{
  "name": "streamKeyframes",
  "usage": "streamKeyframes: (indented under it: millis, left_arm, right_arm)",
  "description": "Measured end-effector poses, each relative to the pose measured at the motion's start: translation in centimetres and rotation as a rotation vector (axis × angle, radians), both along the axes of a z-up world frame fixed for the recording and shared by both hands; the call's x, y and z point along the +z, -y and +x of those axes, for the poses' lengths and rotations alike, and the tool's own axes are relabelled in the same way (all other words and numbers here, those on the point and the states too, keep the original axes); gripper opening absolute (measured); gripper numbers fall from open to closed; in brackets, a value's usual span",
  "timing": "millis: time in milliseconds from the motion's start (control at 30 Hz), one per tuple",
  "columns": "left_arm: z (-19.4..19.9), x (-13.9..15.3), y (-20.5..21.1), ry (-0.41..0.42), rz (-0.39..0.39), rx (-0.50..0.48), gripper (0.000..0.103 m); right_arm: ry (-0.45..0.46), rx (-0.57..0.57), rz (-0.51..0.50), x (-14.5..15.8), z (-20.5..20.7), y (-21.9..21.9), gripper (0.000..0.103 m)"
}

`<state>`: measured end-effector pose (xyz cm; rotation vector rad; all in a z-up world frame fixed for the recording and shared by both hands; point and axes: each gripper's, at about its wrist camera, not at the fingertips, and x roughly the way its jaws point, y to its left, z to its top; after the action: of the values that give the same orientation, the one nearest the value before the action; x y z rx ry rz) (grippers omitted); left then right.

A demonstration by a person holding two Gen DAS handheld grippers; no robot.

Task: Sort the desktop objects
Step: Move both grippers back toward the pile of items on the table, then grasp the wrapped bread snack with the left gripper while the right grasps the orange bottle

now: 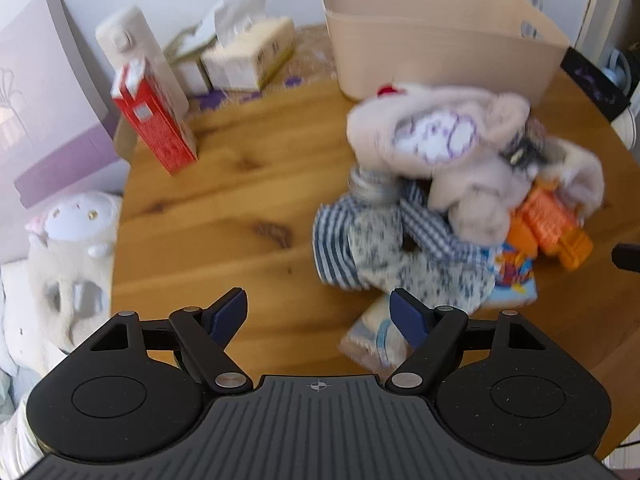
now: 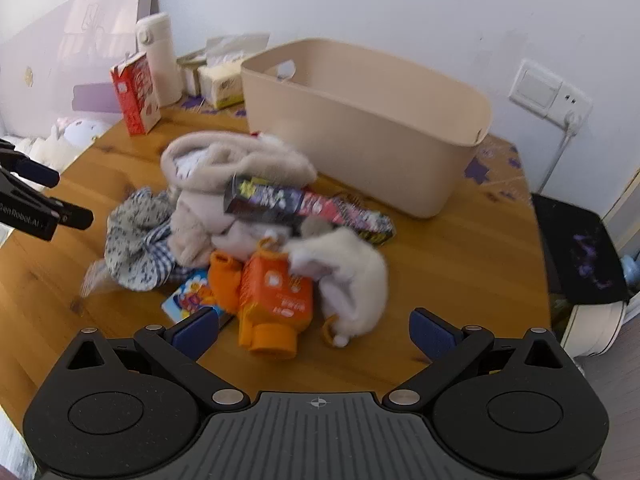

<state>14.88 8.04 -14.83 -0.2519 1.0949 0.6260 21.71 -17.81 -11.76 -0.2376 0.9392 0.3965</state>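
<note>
Two views look down along hand-held grippers at a round wooden table (image 2: 460,280). A heap of loose objects sits in the middle of it, just in front of a beige plastic bin (image 2: 360,120), which stands in the upper centre of the right wrist view and looks empty as far as its interior shows.

In the right wrist view the right gripper (image 2: 316,330) fills the bottom edge, its blue-padded jaws spread wide with nothing between them. Just above the gap, at lower centre, lies an orange bottle (image 2: 272,300), cap end toward the gripper and its long axis running roughly up the frame, toward the bin. A white plush toy (image 2: 352,276) lies against the bottle's right side; a long dark snack packet (image 2: 304,204) crosses the heap higher up.

In the left wrist view the left gripper (image 1: 320,316) is also spread apart and empty. The heap lies above and right of it, a blue-and-white patterned cloth (image 1: 384,264) nearest its right jaw.

Judged from this, the right gripper is nearer the bottle and lined up along it; closing across its narrow width looks the likeliest coming move.
</note>
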Motion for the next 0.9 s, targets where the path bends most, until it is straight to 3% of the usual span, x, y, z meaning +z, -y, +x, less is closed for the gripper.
streamKeyframes:
  millis: [200, 467, 900]
  left_arm:
    - [-0.1, -2.5, 0.2, -0.042, -0.056, -0.022, 0.08]
    - [0.5, -4.0, 0.0, -0.046, -0.06, -0.062, 0.08]
    - [1.2, -4.3, -1.1, -0.004, -0.142, -0.098, 0.082]
  right_arm:
    - [-0.034, 0.035, -0.027, -2.1, -0.1, -1.1, 0.103]
    - [-0.057, 0.092, -0.015, -4.0, 0.5, -2.8, 0.103]
    - [-0.085, 0.158, -0.076, -6.3, 2.4, -4.3, 0.088]
